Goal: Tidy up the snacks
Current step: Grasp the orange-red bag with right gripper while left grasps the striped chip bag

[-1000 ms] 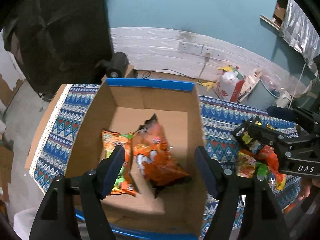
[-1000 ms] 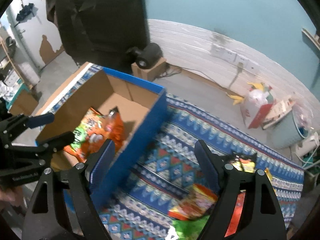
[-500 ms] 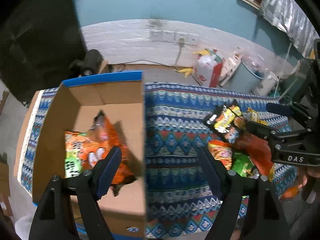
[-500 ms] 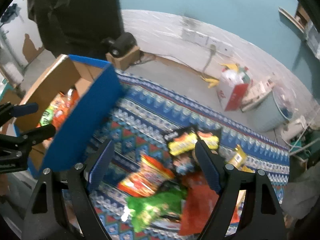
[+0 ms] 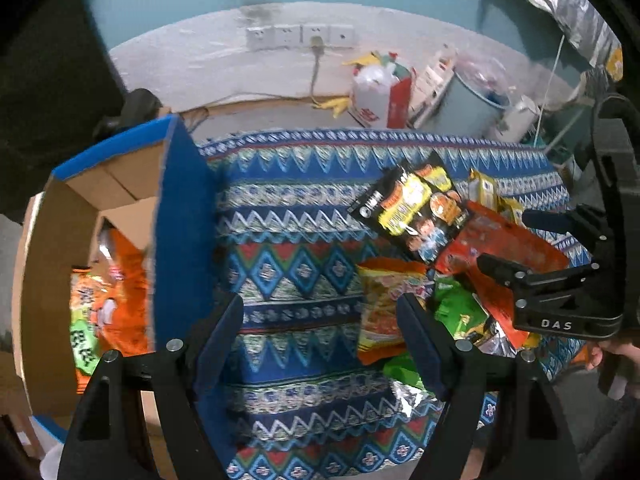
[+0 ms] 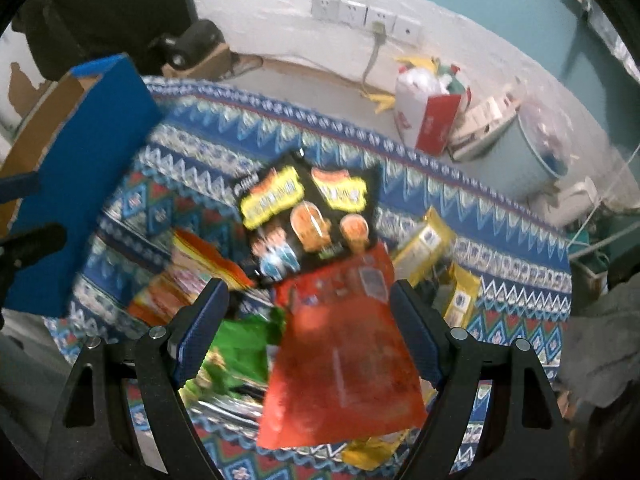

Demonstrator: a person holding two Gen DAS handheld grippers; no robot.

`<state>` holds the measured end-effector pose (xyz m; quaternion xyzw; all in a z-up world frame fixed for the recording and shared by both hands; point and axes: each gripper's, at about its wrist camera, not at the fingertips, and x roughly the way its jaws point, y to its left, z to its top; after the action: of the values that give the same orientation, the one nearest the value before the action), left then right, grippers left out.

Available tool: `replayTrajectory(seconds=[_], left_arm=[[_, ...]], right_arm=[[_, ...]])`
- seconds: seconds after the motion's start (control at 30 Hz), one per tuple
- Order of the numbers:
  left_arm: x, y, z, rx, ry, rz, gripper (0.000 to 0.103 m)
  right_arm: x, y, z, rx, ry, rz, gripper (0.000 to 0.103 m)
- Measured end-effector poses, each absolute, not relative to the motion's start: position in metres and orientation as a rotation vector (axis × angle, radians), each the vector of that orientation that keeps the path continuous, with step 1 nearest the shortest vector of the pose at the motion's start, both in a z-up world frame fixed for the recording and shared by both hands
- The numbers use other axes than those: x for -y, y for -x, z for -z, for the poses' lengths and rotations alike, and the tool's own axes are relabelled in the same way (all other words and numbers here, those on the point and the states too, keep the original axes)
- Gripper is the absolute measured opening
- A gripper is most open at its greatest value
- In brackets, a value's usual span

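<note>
We hold both grippers wide open and empty: the left gripper (image 5: pixel 320 340) above bare patterned cloth (image 5: pixel 288 240), the right gripper (image 6: pixel 308 328) over the red packet (image 6: pixel 344 360) in the snack pile near the cloth's right edge, ready for picking; the cardboard box (image 5: pixel 184 232) waits at the left.

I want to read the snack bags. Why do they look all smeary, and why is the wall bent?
Right wrist view: motion blur smears the black snack bag and red bag. Left wrist view: sharper, print on the black bag nearly readable. Both: the fisheye lens curves the wall and darkens the corners.
</note>
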<state>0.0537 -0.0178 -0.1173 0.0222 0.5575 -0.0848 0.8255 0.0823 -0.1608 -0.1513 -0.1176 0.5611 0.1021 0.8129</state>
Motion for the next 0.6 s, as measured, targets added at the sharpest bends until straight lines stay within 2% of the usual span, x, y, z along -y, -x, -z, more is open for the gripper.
replayTrajectory(seconds=[0.6], left_arm=[[0.076, -0.078, 0.176, -1.326, -0.065, 0.250, 0.080]], right_arm=[[0.198, -0.075, 0.214, -1.354, 0.264, -0.178, 0.082]])
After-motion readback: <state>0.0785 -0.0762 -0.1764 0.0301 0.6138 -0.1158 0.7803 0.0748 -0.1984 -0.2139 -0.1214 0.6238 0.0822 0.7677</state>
